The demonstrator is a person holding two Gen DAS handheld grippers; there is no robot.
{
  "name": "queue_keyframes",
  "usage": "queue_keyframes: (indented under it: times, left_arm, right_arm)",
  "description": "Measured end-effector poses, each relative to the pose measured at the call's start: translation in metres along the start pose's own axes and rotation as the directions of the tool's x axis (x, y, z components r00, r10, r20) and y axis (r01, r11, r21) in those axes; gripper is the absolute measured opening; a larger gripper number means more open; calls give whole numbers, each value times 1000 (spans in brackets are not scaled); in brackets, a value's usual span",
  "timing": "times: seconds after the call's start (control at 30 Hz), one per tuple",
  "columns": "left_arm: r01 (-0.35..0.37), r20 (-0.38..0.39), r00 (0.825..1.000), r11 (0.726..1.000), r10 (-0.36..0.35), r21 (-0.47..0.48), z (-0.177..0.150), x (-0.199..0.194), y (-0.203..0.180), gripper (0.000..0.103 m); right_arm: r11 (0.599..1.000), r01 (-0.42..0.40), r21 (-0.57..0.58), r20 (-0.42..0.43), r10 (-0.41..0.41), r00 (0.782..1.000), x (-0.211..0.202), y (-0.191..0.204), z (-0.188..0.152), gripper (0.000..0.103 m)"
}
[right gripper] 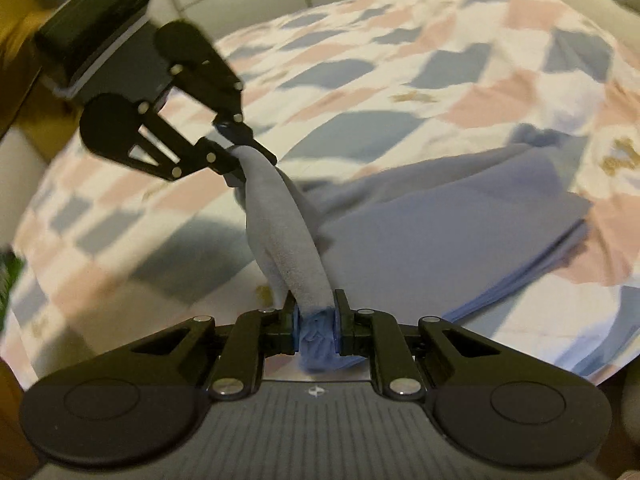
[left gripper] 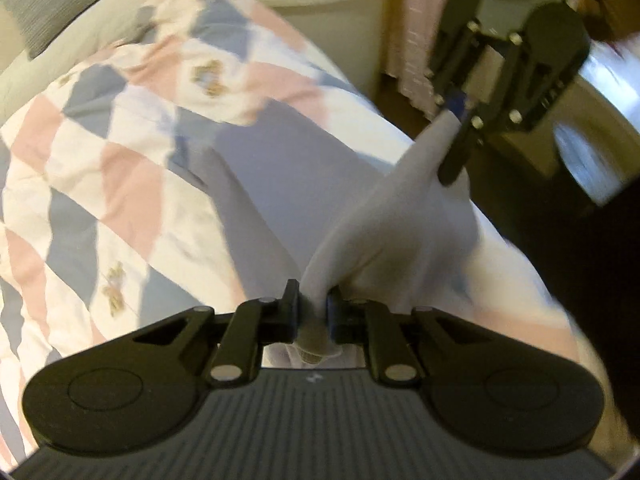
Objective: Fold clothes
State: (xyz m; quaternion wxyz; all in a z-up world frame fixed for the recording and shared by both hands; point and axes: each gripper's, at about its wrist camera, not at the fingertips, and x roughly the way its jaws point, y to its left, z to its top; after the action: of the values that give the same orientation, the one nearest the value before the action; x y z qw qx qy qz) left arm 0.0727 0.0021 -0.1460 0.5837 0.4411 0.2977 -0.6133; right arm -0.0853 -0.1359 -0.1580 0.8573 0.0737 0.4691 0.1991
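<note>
A: Cloth (right gripper: 440, 232), pale blue, lies folded on the bed's checked quilt (right gripper: 360, 92), one edge lifted and stretched taut between both claws.

B: And the claws?

A: Left claw (left gripper: 313, 312) is clamped on one end of that edge, right claw (right gripper: 316, 320) on the other, jaws nearly together.

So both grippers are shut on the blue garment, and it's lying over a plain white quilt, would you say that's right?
Not quite: the quilt is not plain white but checked in pink, blue and white, as the right wrist view shows. The rest holds: the left gripper and right gripper are both shut on the blue garment.
</note>
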Motion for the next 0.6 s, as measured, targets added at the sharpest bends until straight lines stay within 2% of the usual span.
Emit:
queue_keyframes:
  times: [0.13,0.33,0.5,0.6]
  left_arm:
    - [5,-15,1000,993,-7,-122,48,36,43,10]
    - [-5,-68,998,963,-13,-268,100,102,101,11]
    - [6,-126,991,941,-51,-337,109,147,125,12]
    - [5,-141,988,917,-67,-400,106,161,136,20]
  right_arm:
    - [995,-36,91,12,35,999,-6,-76,28,14]
    - [974,-62,219,1,64,998,2,-182,57,14]
    - [939,-86,332,-27,101,995,22,-247,67,13]
    - [922,-84,378,-63,116,991,35,-271,63,13]
